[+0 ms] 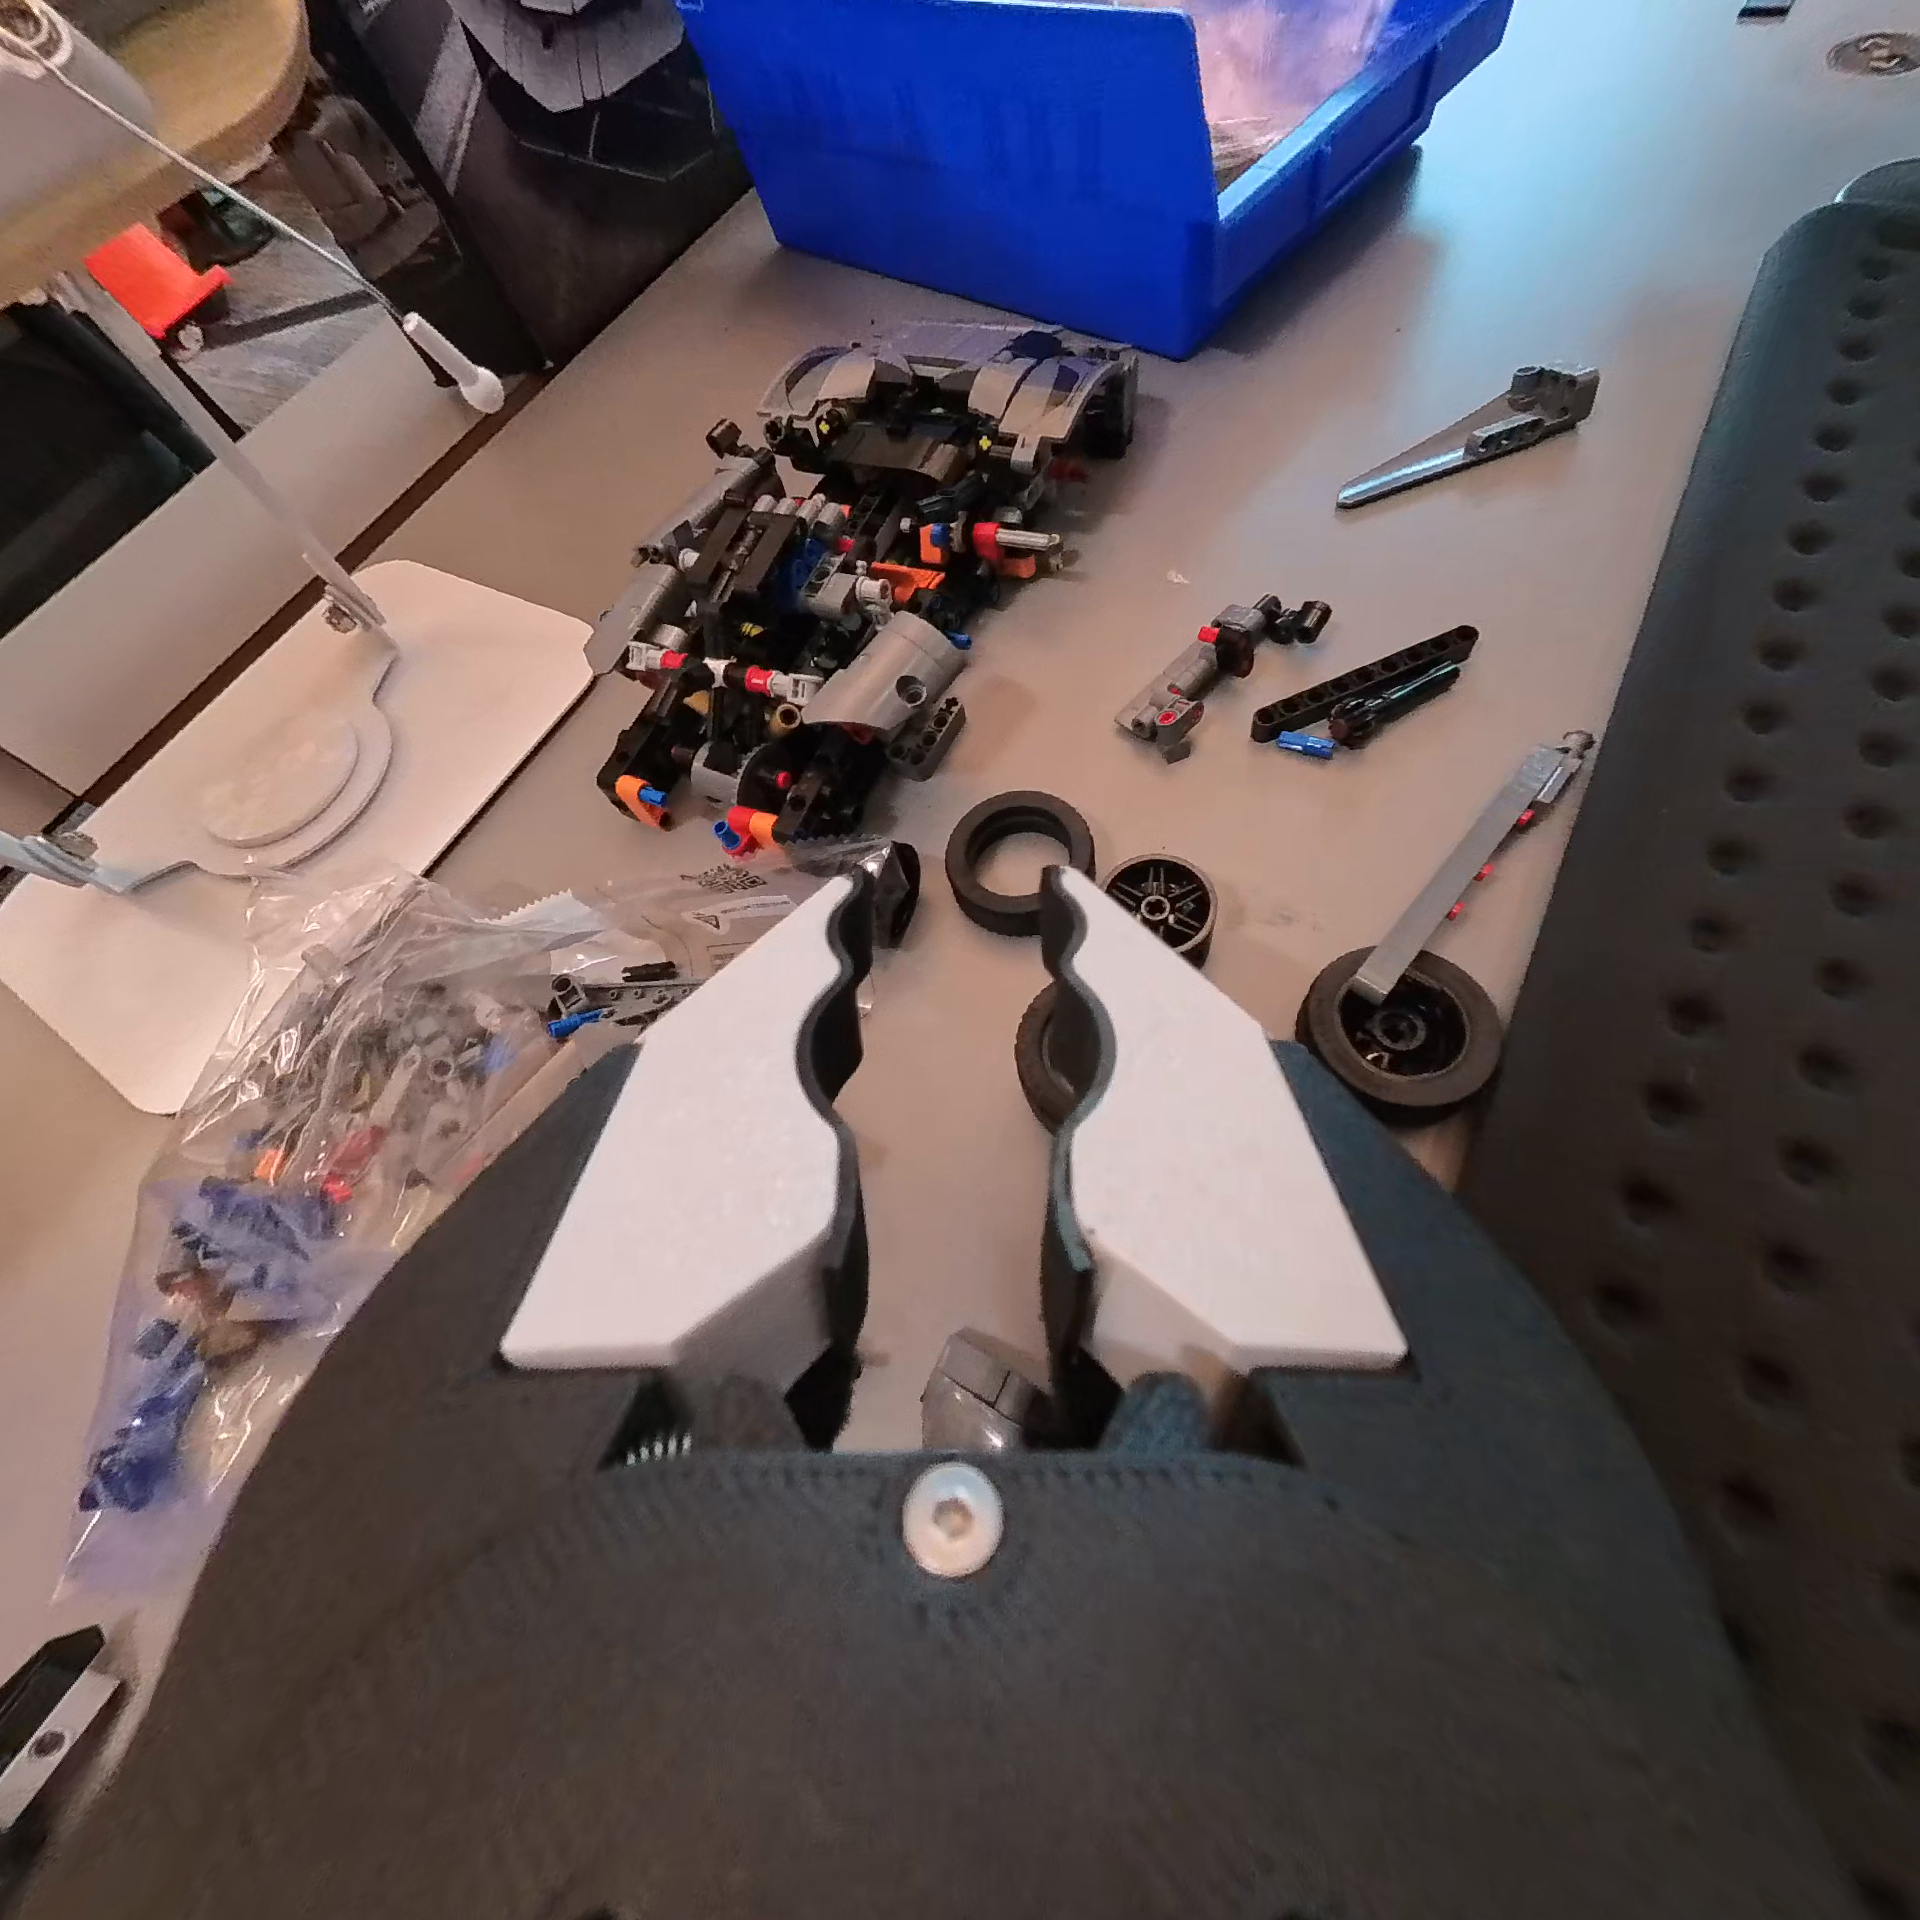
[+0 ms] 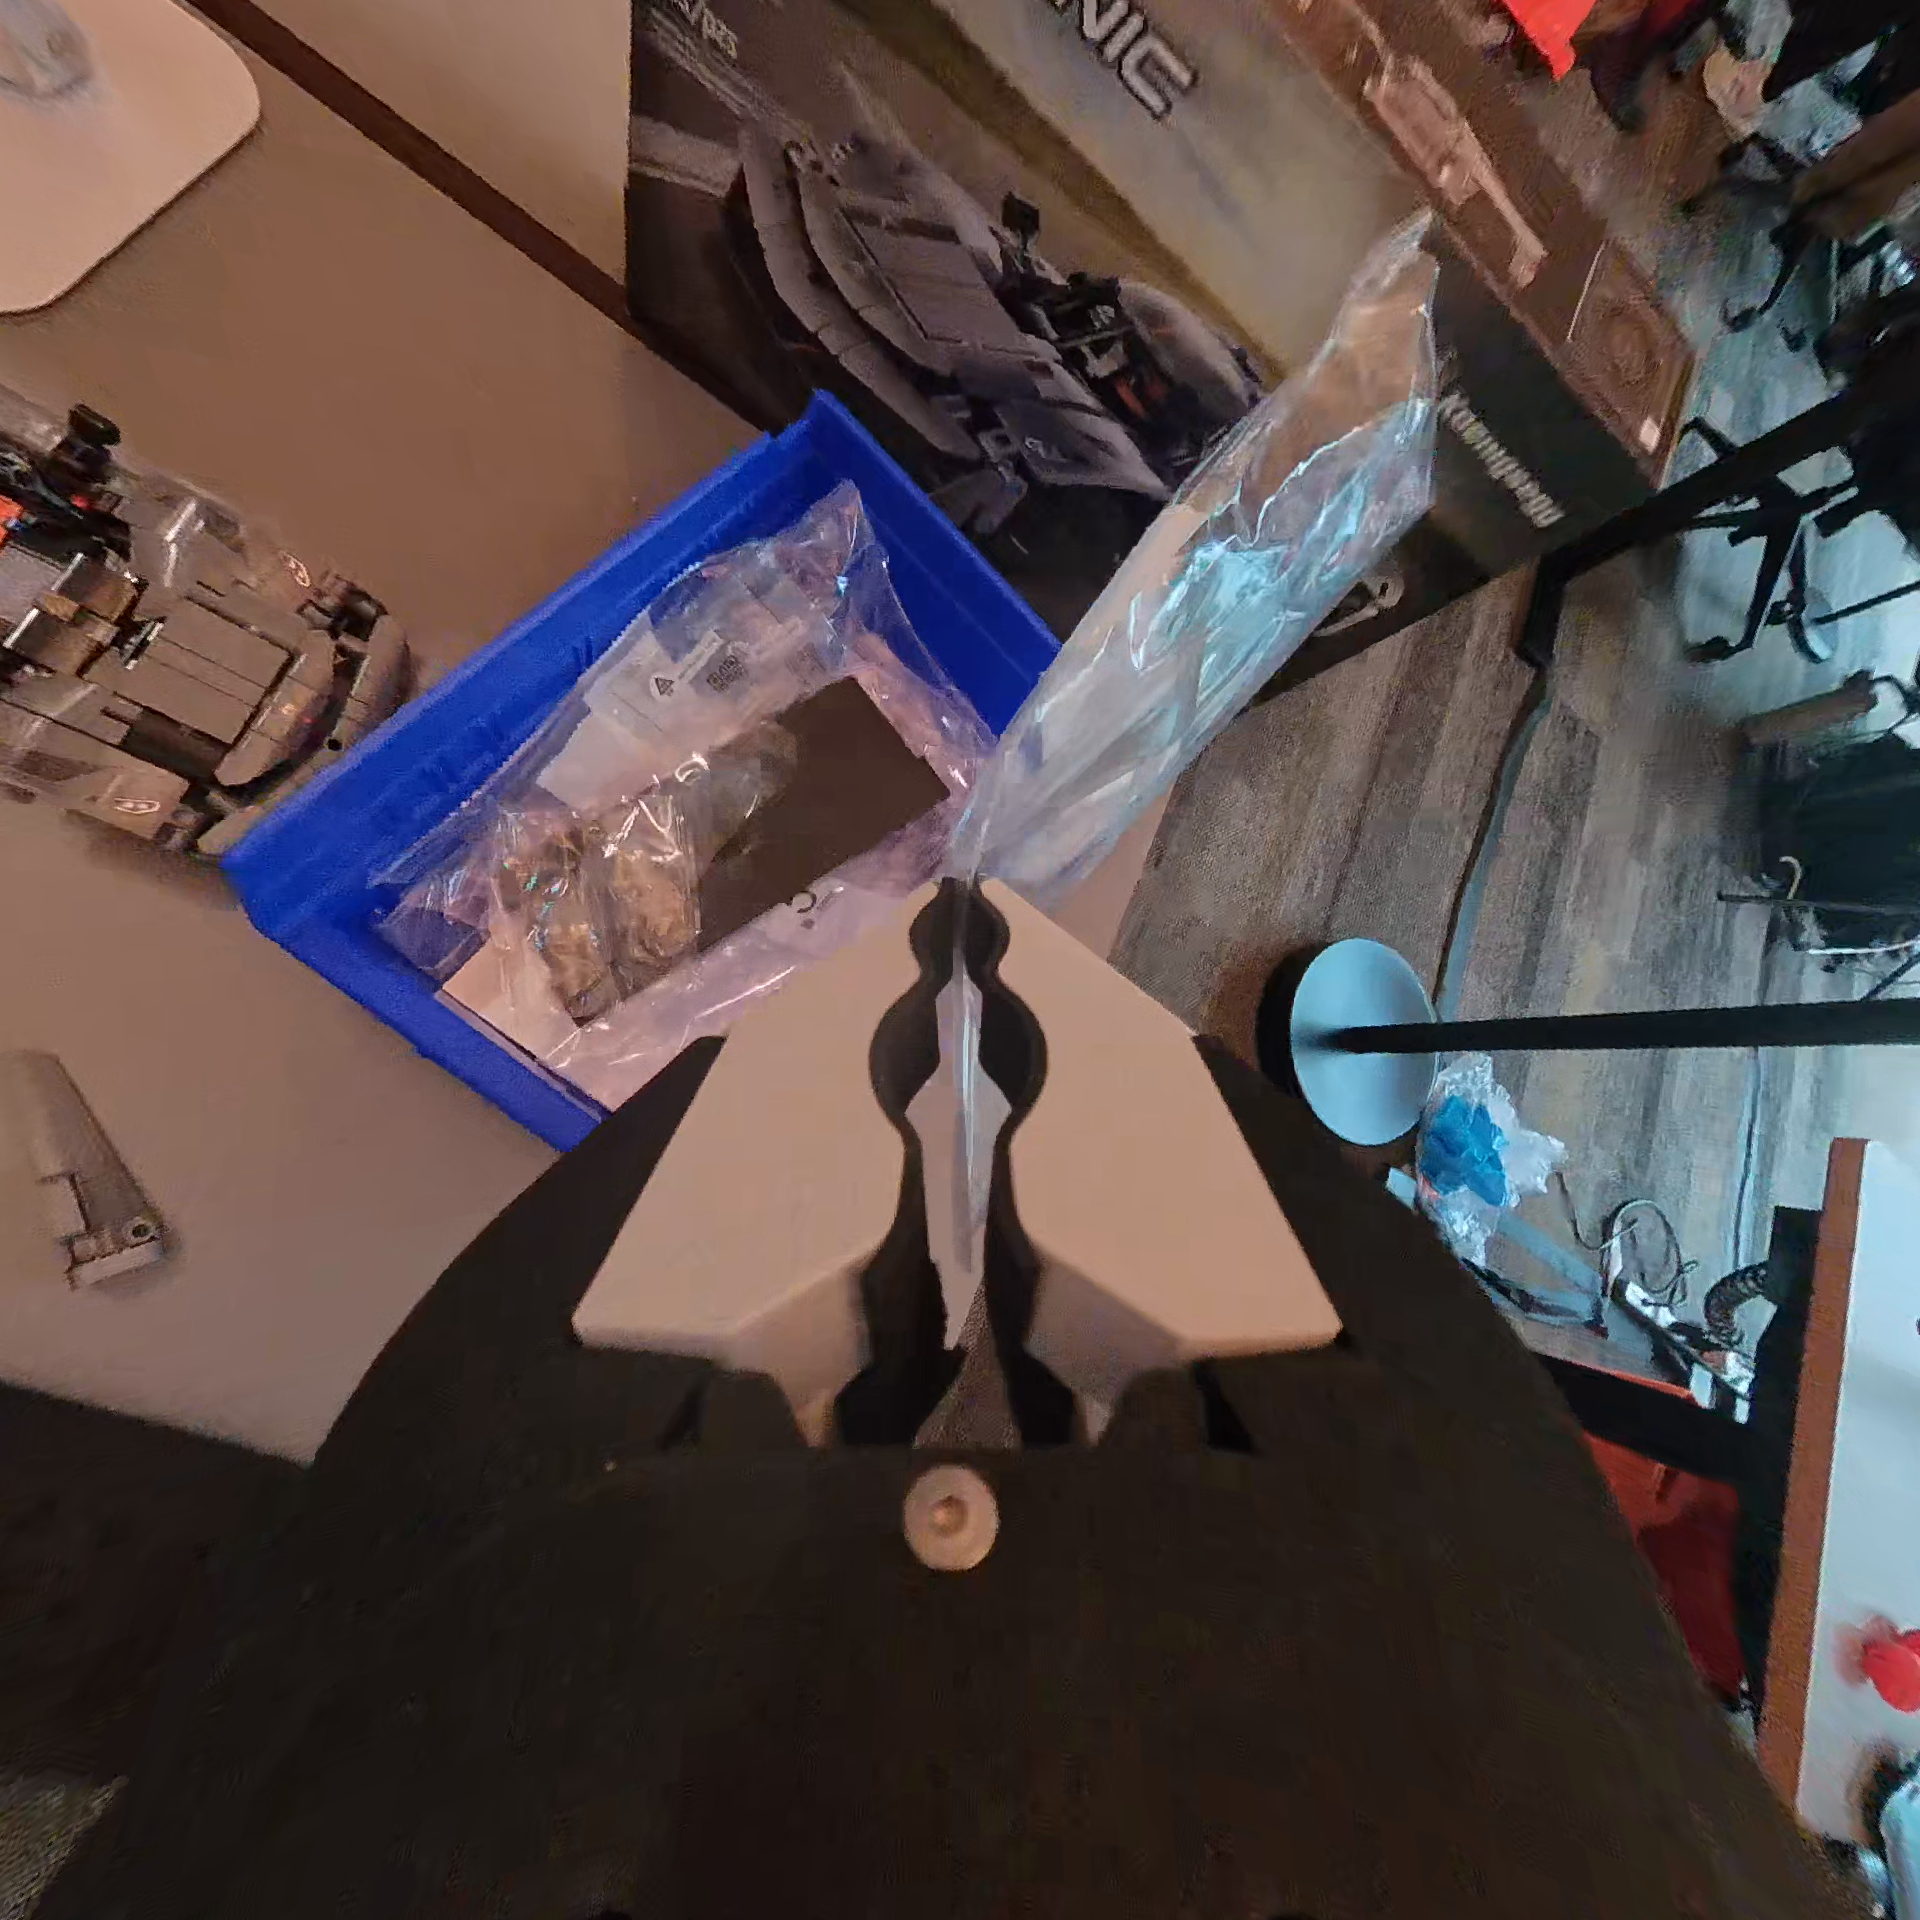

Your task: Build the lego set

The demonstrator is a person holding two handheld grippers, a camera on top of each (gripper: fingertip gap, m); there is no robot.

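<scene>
1. Two grippers are seen: the left gripper point(image 1: 951, 888) is held with fingers apart above loose tyres point(image 1: 1020, 860).
2. An empty bag point(image 2: 1195, 644) is clamped in the right gripper point(image 2: 958, 883).
3. Farther off, the car point(image 1: 831, 613) lies on the table point(image 1: 1299, 520), before the bin point(image 2: 436, 810).

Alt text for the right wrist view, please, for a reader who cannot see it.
The right hand-held gripper is shut on a corner of an empty clear plastic bag, held up beside a blue bin holding more bagged parts. A partly built grey lego car sits on the table left of the bin.
</scene>
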